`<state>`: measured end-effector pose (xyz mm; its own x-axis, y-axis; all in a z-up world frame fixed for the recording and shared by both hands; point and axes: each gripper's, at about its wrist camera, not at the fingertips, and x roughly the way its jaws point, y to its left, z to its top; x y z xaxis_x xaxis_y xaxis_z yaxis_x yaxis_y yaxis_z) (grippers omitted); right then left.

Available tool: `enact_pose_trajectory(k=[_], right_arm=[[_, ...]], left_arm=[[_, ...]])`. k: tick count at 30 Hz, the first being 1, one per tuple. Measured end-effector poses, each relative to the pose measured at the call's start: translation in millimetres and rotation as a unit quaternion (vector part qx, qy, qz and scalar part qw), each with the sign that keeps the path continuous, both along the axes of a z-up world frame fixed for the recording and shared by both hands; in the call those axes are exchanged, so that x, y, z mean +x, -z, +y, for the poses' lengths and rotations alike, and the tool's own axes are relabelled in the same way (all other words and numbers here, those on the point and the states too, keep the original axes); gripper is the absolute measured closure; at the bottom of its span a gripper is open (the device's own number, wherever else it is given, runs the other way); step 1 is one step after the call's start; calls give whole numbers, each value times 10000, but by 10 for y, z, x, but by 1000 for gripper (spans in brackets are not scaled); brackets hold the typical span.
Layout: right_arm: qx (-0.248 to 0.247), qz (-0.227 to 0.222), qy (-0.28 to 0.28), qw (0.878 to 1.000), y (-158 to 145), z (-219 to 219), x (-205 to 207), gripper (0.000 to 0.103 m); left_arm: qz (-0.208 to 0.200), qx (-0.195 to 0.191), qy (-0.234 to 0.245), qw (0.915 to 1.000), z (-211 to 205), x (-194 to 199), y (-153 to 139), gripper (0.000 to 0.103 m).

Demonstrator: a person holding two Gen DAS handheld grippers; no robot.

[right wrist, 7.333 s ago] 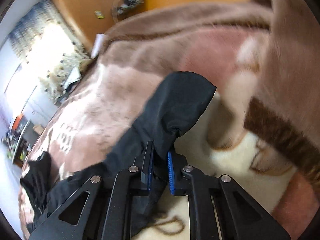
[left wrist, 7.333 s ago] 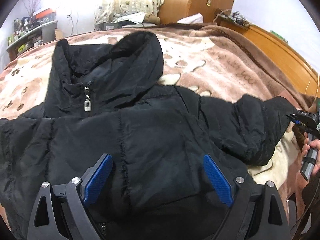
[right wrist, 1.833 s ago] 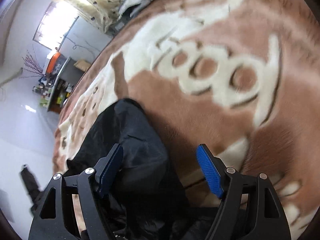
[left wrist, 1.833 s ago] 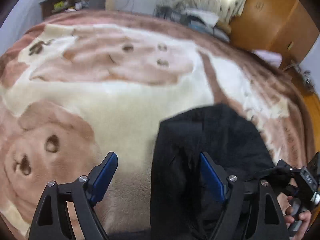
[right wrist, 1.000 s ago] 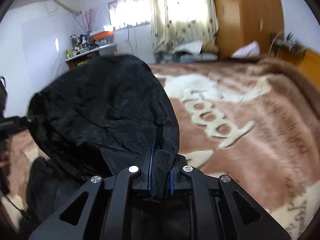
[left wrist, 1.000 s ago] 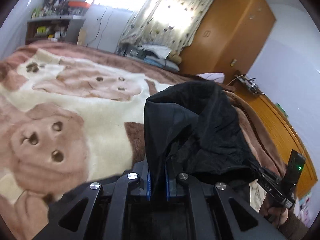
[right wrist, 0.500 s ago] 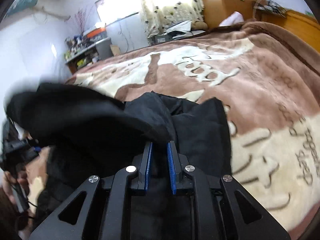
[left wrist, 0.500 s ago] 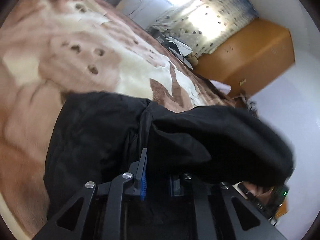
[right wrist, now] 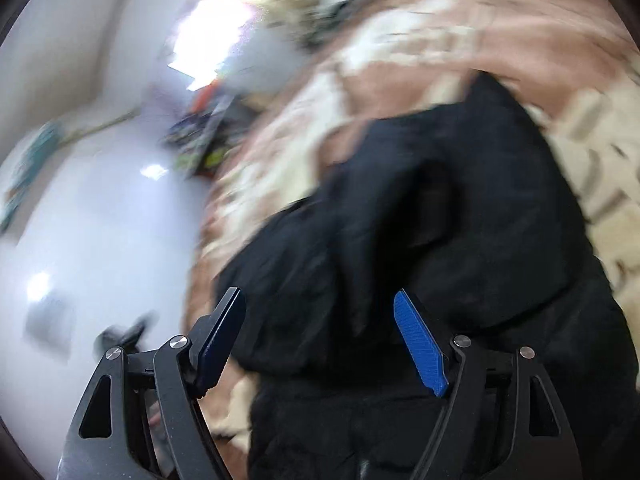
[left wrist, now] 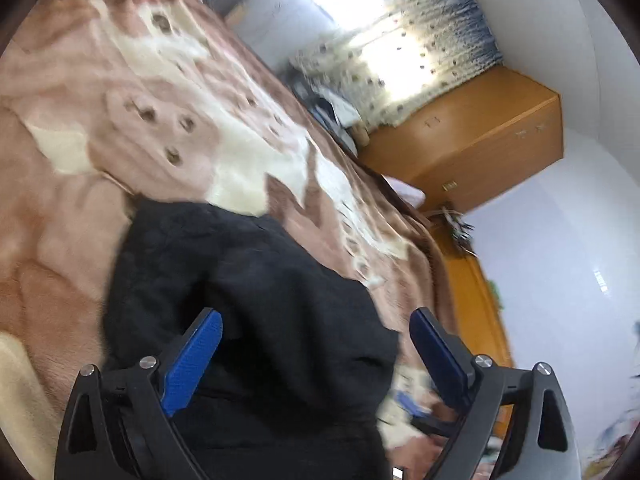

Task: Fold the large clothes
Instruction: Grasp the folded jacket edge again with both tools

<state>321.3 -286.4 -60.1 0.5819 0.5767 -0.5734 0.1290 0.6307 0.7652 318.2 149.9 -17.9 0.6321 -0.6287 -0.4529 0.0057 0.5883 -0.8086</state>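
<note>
The black padded jacket (left wrist: pixel 256 300) lies bunched on the brown and cream blanket (left wrist: pixel 120 128). My left gripper (left wrist: pixel 316 340) is open and empty just above the jacket, which fills the space between its blue pads. The jacket also shows in the right wrist view (right wrist: pixel 460 220), blurred by motion. My right gripper (right wrist: pixel 320 324) is open and empty over its folded-over top layer. The jacket's lower part is hidden under both grippers.
The blanket (right wrist: pixel 520 40) covers the whole bed. An orange wooden wardrobe (left wrist: pixel 480 136) and a curtained window (left wrist: pixel 400 52) stand beyond the bed. A wooden bed frame (left wrist: pixel 476 304) runs along the right side. A cluttered shelf (right wrist: pixel 208 120) shows by the white wall.
Both grippers were shut on the jacket's hood half a second ago; both have let go and stand open. The hood has dropped onto the jacket's body.
</note>
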Motion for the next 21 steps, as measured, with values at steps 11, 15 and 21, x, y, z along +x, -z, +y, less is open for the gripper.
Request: enact_pose_trajectory(k=[11,15,21], right_arm=[[273,-23,-115,9996,211,191,357,27],[-235,-116,56,9996,141,264,582,78],[-874,-332,18,9956,-119,234,887,97]], left_arm=[[1105,-71,143,9938,-294,286,518,8],[1452,-285,-166,9889,-326,476,656,30],[1363,-392,-85,9899,-440,753,567,86]])
